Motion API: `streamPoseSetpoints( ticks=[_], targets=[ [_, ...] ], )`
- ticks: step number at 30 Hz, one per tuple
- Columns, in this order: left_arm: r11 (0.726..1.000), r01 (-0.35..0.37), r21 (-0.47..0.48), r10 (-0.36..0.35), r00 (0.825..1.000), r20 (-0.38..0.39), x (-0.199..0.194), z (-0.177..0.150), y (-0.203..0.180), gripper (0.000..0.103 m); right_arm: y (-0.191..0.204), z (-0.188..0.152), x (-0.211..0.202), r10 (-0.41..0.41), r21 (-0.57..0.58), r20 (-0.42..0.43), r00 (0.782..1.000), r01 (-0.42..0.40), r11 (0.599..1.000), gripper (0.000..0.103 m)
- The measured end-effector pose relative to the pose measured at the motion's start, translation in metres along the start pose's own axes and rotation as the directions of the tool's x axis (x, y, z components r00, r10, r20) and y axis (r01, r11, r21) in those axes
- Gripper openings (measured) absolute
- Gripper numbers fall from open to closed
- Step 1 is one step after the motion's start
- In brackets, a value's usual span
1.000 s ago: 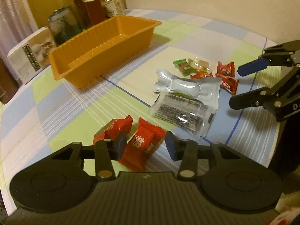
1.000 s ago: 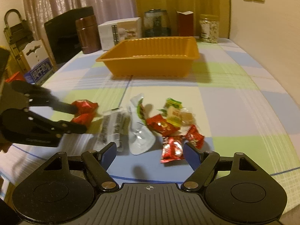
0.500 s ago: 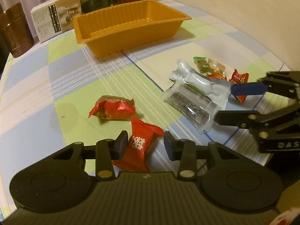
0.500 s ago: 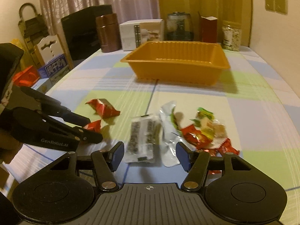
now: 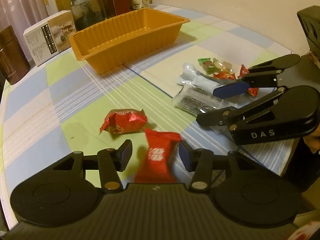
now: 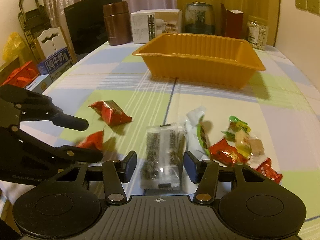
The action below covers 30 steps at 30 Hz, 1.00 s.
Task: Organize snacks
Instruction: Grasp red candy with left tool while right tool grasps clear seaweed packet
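Observation:
An empty orange tray [image 5: 128, 38] [image 6: 198, 60] stands at the far side of the checked tablecloth. My left gripper [image 5: 155, 156] is open around a red snack packet [image 5: 158, 158], jaws apart from it; a second red packet [image 5: 124, 121] lies just beyond. My right gripper [image 6: 160, 165] is open around a clear packet of dark bars [image 6: 162, 156]. Beside it lie a white pouch [image 6: 195, 128] and a pile of small red, green and yellow candies [image 6: 240, 146]. The left gripper also shows in the right wrist view [image 6: 88, 140], and the right gripper in the left wrist view [image 5: 212, 104].
Behind the tray stand a white box [image 6: 156, 26], a brown canister [image 6: 117, 23], a glass jar [image 6: 199, 19], a dark red carton [image 6: 232, 23] and a jar of nuts [image 6: 257, 34]. A milk carton box [image 6: 57, 64] sits off the table's left edge.
My right gripper has moved forward over the clear packet, which now lies between its jaws. My left gripper has opened a little wider around the red packet.

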<state>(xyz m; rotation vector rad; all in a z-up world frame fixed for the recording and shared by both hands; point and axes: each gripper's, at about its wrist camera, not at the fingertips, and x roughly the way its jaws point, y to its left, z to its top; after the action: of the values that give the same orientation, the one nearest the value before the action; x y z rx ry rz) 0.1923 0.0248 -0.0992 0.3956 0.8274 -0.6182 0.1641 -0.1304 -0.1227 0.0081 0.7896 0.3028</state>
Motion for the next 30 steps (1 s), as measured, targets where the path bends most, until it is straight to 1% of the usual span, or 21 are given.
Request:
streamPoseSetpoints(
  ticks=[4, 7, 11, 16, 18, 21, 25, 29, 30],
  targets=[
    [1.000, 0.005, -0.011, -0.005, 1.000, -0.022, 0.004, -0.001, 0.001, 0.046, 0.008, 0.000, 0.003, -0.016, -0.050, 0.010, 1.000, 0.017, 0.999, 0.052],
    [1.000, 0.011, -0.010, -0.011, 0.999, -0.033, 0.006, -0.002, 0.000, 0.041, 0.007, 0.001, 0.006, -0.017, -0.051, 0.009, 1.000, 0.017, 0.999, 0.052],
    [1.000, -0.004, -0.003, 0.003, 0.999, -0.047, 0.008, -0.003, -0.003, 0.035, 0.008, 0.002, 0.008, -0.040, -0.064, 0.005, 0.999, 0.040, 0.997, 0.051],
    [1.000, -0.012, -0.029, 0.010, 0.999, -0.054, 0.011, -0.001, -0.007, 0.029, 0.013, 0.001, 0.011, -0.090, -0.109, -0.004, 0.996, 0.089, 0.990, 0.051],
    [0.999, -0.009, -0.045, 0.007, 0.998, -0.057, 0.012, -0.001, -0.006, 0.026, 0.013, 0.000, 0.012, -0.092, -0.109, -0.002, 0.996, 0.091, 0.990, 0.051],
    [0.997, -0.020, -0.077, 0.015, 0.998, -0.066, 0.012, 0.000, -0.005, 0.025, 0.013, -0.001, 0.012, -0.092, -0.120, 0.002, 0.996, 0.092, 0.988, 0.051],
    [0.994, -0.059, -0.091, 0.052, 0.996, -0.075, 0.012, 0.001, -0.003, 0.025, 0.021, -0.004, 0.012, -0.110, -0.171, 0.014, 0.994, 0.111, 0.979, 0.051],
    [0.993, -0.059, -0.106, 0.051, 0.996, -0.076, 0.013, 0.000, -0.002, 0.025, 0.022, -0.006, 0.014, -0.103, -0.176, 0.013, 0.995, 0.104, 0.979, 0.050],
    [0.992, -0.061, -0.110, 0.052, 0.996, -0.077, 0.013, 0.000, -0.002, 0.026, 0.022, -0.006, 0.014, -0.106, -0.175, 0.014, 0.994, 0.107, 0.979, 0.048]
  ],
)
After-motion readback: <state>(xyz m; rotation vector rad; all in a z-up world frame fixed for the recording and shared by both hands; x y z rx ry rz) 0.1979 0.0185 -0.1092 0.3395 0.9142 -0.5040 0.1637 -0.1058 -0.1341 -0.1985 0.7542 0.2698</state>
